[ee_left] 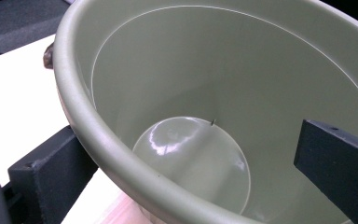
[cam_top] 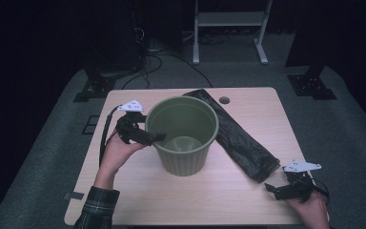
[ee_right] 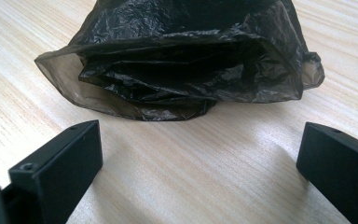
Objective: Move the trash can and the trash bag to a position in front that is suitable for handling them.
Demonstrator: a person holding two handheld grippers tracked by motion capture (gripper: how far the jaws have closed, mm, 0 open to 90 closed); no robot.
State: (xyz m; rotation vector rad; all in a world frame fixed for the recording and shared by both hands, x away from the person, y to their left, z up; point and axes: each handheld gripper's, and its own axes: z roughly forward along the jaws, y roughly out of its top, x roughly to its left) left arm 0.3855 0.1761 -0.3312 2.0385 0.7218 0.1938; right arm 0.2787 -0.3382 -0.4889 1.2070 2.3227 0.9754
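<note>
The left gripper (cam_top: pixel 153 137) is straddling the green bin's (cam_top: pixel 183 138) rim at frame centre, jaws wide. The right gripper (cam_top: pixel 272 188) is gaping wide at lower right, near the black bag (cam_top: pixel 240 138).

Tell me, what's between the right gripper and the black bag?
Nothing: only bare table lies between the right gripper and the black bag, seen in the right gripper view.

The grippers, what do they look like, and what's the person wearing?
Each gripper, left and right, is black with two blocky jaws, a pale grey three-cornered plate on top and a black cable trailing. The left arm wears a dark plaid sleeve.
</note>
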